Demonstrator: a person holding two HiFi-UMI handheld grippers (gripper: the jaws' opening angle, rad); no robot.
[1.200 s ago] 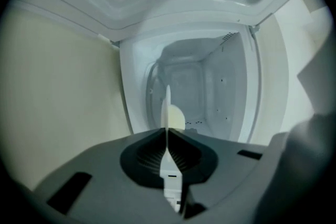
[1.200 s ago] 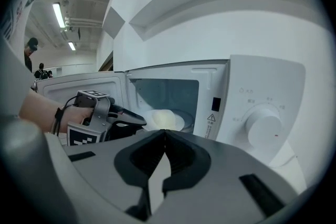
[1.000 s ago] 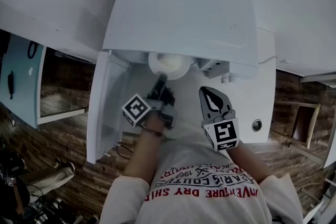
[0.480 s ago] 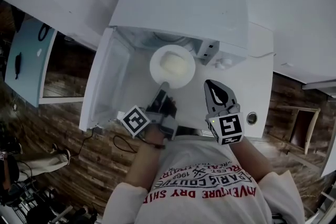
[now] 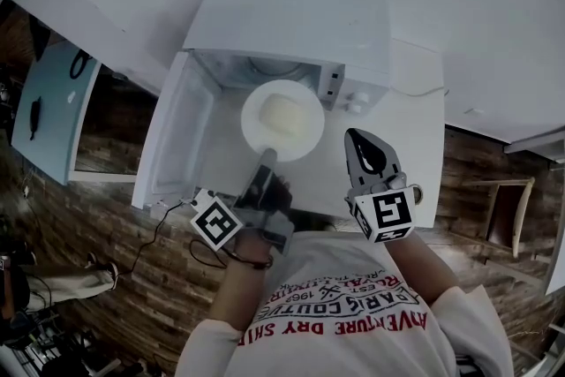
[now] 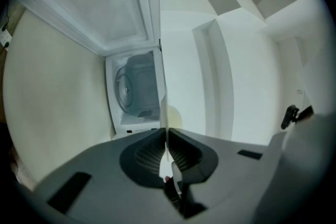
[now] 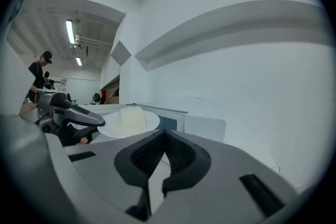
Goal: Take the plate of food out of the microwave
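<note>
A white plate [image 5: 282, 121] carrying a pale block of food [image 5: 284, 112] is held level just in front of the open white microwave [image 5: 291, 22]. My left gripper [image 5: 267, 157] is shut on the plate's near rim. The left gripper view shows that plate [image 6: 164, 107] edge-on as a thin line running into the closed left gripper [image 6: 166, 136], with the microwave cavity [image 6: 134, 89] behind it. My right gripper [image 5: 357, 139] hangs to the right of the plate, shut and holding nothing. From the right gripper [image 7: 166, 136] view, the plate [image 7: 131, 124] and food [image 7: 131, 117] lie to the left.
The microwave door [image 5: 177, 137] stands open to the left of the plate. The microwave sits on a white counter [image 5: 415, 128] whose near edge is by my body. A cable [image 5: 168, 221] hangs off the counter's left front. A person [image 7: 39, 73] stands far off.
The left gripper has drawn the plate out of the microwave cavity toward me; it now hangs in front of the opening. The right gripper stayed beside it, shut.
</note>
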